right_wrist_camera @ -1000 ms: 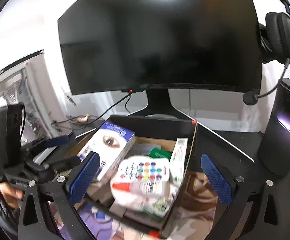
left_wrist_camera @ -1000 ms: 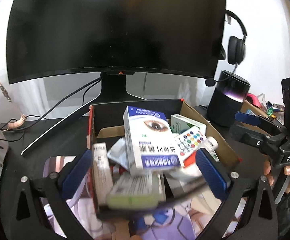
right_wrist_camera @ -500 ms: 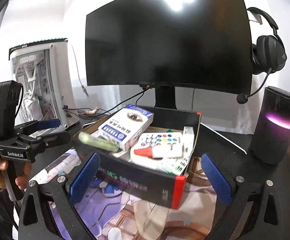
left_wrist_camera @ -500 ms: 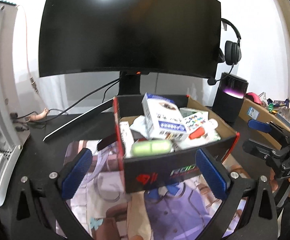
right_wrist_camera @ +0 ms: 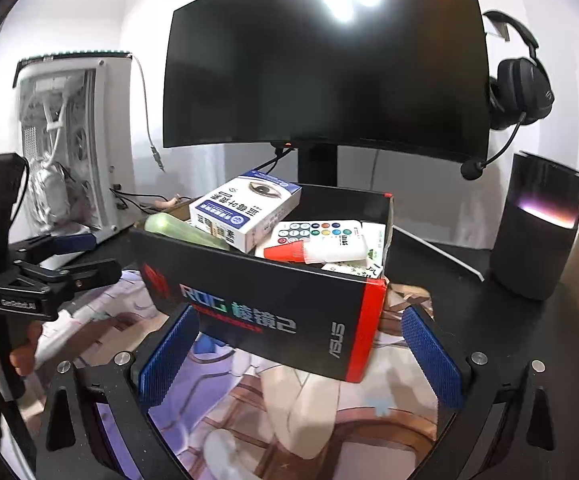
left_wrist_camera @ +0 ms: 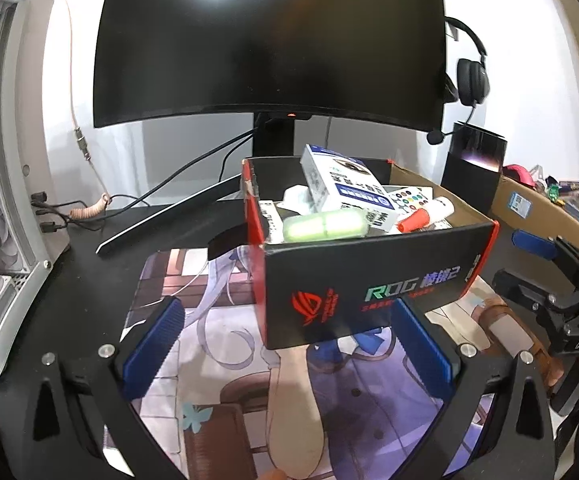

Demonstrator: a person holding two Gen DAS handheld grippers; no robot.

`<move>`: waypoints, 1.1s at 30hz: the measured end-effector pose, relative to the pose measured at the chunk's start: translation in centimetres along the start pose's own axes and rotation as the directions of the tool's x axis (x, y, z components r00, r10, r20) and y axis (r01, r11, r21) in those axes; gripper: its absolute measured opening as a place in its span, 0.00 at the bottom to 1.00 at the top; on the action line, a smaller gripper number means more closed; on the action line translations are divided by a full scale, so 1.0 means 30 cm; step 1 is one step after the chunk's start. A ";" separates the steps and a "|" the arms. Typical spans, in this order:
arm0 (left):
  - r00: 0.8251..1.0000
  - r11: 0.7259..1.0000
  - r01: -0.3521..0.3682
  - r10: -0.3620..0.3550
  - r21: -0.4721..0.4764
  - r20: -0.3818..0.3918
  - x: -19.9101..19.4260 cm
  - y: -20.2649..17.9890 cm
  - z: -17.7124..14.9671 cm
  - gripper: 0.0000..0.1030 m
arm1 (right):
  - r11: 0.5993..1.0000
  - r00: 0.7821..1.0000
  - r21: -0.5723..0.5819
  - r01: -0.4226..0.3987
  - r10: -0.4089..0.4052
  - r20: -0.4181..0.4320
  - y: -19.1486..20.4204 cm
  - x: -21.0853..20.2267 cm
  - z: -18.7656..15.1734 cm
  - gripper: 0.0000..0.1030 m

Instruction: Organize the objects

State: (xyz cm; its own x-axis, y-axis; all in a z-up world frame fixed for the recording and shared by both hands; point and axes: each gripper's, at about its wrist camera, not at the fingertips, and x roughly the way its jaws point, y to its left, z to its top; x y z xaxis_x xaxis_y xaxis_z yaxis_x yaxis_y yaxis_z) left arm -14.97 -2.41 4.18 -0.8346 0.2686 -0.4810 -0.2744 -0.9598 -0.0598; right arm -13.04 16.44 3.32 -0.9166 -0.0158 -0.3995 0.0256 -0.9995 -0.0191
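**Lot: black-and-red box, filled**

Box (left_wrist_camera: 369, 280) stands on the printed desk mat (left_wrist_camera: 217, 420), at 12 o'clock of both grippers. Contents: eye-drop carton (right_wrist_camera: 245, 212), green case (left_wrist_camera: 325, 222), remote (right_wrist_camera: 321, 230), red-capped glue bottle (right_wrist_camera: 313, 250). Left gripper (left_wrist_camera: 289, 348) and right gripper (right_wrist_camera: 299, 356): jaws spread, empty. Stage — gathering looks complete, or emptying is due; undecidable.

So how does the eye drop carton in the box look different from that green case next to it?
The eye drop carton is a white and blue rectangular pack with a printed eye and sharp corners; the green case is plain, translucent pale green, with rounded ends. The carton is bigger and sits propped up at a tilt, while the case lies lower along the rim. Both rest on top of the pile in the black box.
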 end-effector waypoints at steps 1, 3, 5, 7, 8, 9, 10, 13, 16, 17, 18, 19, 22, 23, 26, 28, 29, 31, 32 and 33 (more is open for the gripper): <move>1.000 1.000 -0.010 0.010 0.013 0.002 0.002 -0.008 -0.002 1.00 | 1.000 1.000 0.002 -0.006 0.006 0.004 0.001 -0.002 0.001 1.00; 0.999 0.999 -0.038 0.037 0.032 0.024 -0.002 -0.023 -0.010 1.00 | 1.000 1.000 0.002 -0.005 0.005 0.011 0.000 -0.004 0.001 1.00; 0.998 0.998 -0.051 0.049 0.037 0.040 -0.001 -0.032 -0.020 1.00 | 1.000 1.000 0.001 0.012 -0.012 0.018 0.001 -0.008 0.001 1.00; 0.999 0.998 -0.049 0.048 0.042 0.023 0.009 -0.036 -0.021 1.00 | 1.000 1.000 -0.007 0.023 -0.023 0.017 0.006 -0.007 -0.001 1.00; 0.998 0.998 -0.050 0.049 0.040 0.028 0.006 -0.035 -0.021 1.00 | 1.000 1.000 -0.013 0.024 -0.024 0.014 0.010 -0.004 -0.001 1.00; 0.998 0.998 -0.049 0.048 0.036 0.036 0.001 -0.033 -0.021 1.00 | 1.000 1.000 -0.017 0.023 -0.023 0.012 0.011 -0.002 -0.001 1.00; 0.998 0.998 -0.047 0.045 0.032 0.042 -0.002 -0.031 -0.022 1.00 | 1.000 1.000 -0.020 0.024 -0.024 0.013 0.012 -0.003 -0.001 1.00; 0.997 0.998 -0.055 0.055 0.010 0.049 -0.008 -0.018 -0.024 1.00 | 1.000 0.999 -0.022 0.019 -0.018 0.031 0.013 -0.014 -0.002 1.00; 0.996 0.998 -0.055 0.056 -0.016 0.064 -0.016 -0.003 -0.025 1.00 | 1.000 0.999 -0.005 0.017 -0.017 0.028 0.001 -0.013 -0.002 1.00; 0.996 0.998 -0.055 0.057 -0.019 0.065 -0.017 -0.001 -0.025 1.00 | 1.000 0.999 0.001 0.019 -0.019 0.028 -0.002 -0.013 -0.001 1.00; 0.996 0.998 -0.055 0.056 -0.019 0.066 -0.018 -0.001 -0.025 1.00 | 1.000 0.999 0.007 0.020 -0.020 0.028 -0.006 -0.013 -0.001 1.00; 0.996 0.998 -0.055 0.056 -0.017 0.067 -0.018 -0.003 -0.025 1.00 | 1.000 0.999 0.011 0.019 -0.019 0.027 -0.008 -0.012 0.000 1.00; 0.996 0.998 -0.060 0.061 -0.010 0.070 -0.020 -0.009 -0.026 1.00 | 1.000 0.999 0.017 0.022 -0.022 0.024 -0.010 -0.012 0.000 1.00; 0.996 0.998 -0.057 0.057 -0.007 0.068 -0.020 -0.010 -0.026 1.00 | 1.000 0.999 0.016 0.022 -0.022 0.025 -0.010 -0.012 0.000 1.00; 0.996 0.998 -0.062 0.062 -0.001 0.066 -0.019 -0.017 -0.026 1.00 | 1.000 1.000 0.011 0.023 -0.023 0.022 -0.009 -0.008 0.001 1.00; 0.996 0.998 -0.068 0.068 0.004 0.064 -0.019 -0.022 -0.025 1.00 | 1.000 0.999 0.008 0.025 -0.026 0.021 -0.007 -0.006 0.001 1.00; 0.996 0.998 -0.068 0.067 0.007 0.064 -0.020 -0.023 -0.025 1.00 | 1.000 0.999 0.006 0.024 -0.025 0.022 -0.006 -0.007 0.001 1.00; 0.996 0.998 -0.066 0.065 0.014 0.062 -0.019 -0.029 -0.025 1.00 | 1.000 0.999 0.004 0.026 -0.026 0.024 -0.005 -0.009 0.000 1.00; 0.996 0.998 -0.067 0.065 0.017 0.061 -0.018 -0.031 -0.026 1.00 | 1.000 0.999 0.004 0.024 -0.024 0.023 -0.005 -0.009 0.000 1.00; 0.996 0.998 -0.067 0.066 0.020 0.061 -0.018 -0.033 -0.026 1.00 | 1.000 0.999 0.004 0.025 -0.025 0.022 -0.005 -0.009 0.000 1.00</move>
State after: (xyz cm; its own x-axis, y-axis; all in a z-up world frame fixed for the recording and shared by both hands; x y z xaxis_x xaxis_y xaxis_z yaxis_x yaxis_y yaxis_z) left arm -13.87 -1.66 3.82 -0.8782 0.2093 -0.4301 -0.2274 -0.9738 -0.0096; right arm -12.79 16.59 3.42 -0.9254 0.0084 -0.3789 0.0011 -0.9997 -0.0249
